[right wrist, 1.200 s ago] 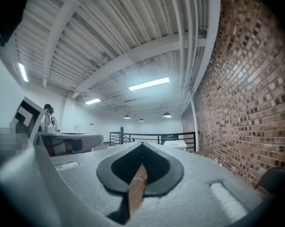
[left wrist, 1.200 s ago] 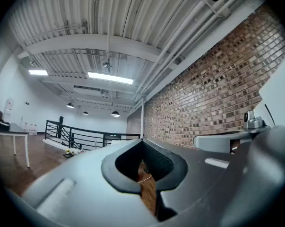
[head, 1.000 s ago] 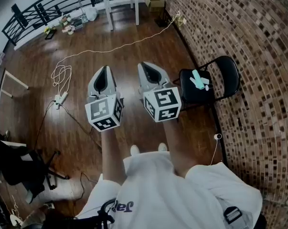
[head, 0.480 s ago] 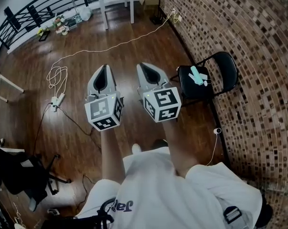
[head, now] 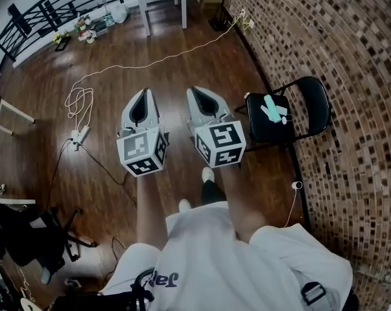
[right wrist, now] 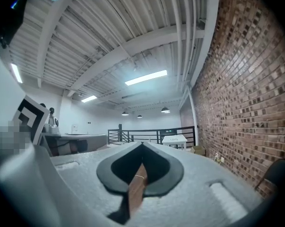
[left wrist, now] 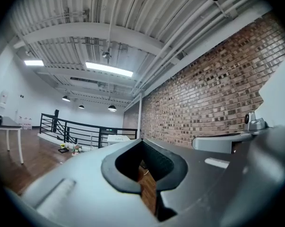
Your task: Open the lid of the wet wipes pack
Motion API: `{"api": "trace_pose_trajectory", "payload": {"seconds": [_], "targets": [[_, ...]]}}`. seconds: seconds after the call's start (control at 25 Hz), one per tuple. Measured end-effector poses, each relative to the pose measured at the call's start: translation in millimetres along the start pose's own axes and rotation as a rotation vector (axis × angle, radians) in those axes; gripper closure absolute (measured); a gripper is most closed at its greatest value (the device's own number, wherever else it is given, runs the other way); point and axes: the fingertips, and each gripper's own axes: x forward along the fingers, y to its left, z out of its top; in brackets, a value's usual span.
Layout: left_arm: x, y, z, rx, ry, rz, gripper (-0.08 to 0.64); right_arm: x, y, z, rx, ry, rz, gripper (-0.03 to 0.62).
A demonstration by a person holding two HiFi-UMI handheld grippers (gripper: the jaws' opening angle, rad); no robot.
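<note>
Well, the left gripper (head: 142,93) and the right gripper (head: 196,91) are both closed on nothing, so it is best to step over to the chair (head: 312,99) where the wet wipes pack (head: 271,109) lies.

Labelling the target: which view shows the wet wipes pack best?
Head view: the wet wipes pack lies in plain sight on the black chair. Neither gripper view shows it; both look out across the room.

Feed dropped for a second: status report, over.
Left gripper, right gripper: both shut, empty. Wet wipes pack untouched on black chair, ahead right. Nothing seen between.
</note>
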Motion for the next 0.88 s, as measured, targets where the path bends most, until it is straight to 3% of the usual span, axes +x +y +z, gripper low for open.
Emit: {"api": "trace_pose_trajectory", "payload": {"seconds": [0.44,0.64,0.88], "targets": [[133,-34,17,0.027,-0.058,0.054,0.545,86,-112,29,-0.008,-0.049,0.053,0.601],[166,-39,2,0.034,-0.038,0.076,0.545,110,-142,25,-0.037,-0.038,0.062,0.601],[204,-15,2,0.052,-0.03,0.089,0.545,156,-143,18,-0.004,-0.028,0.094,0.601]]}}
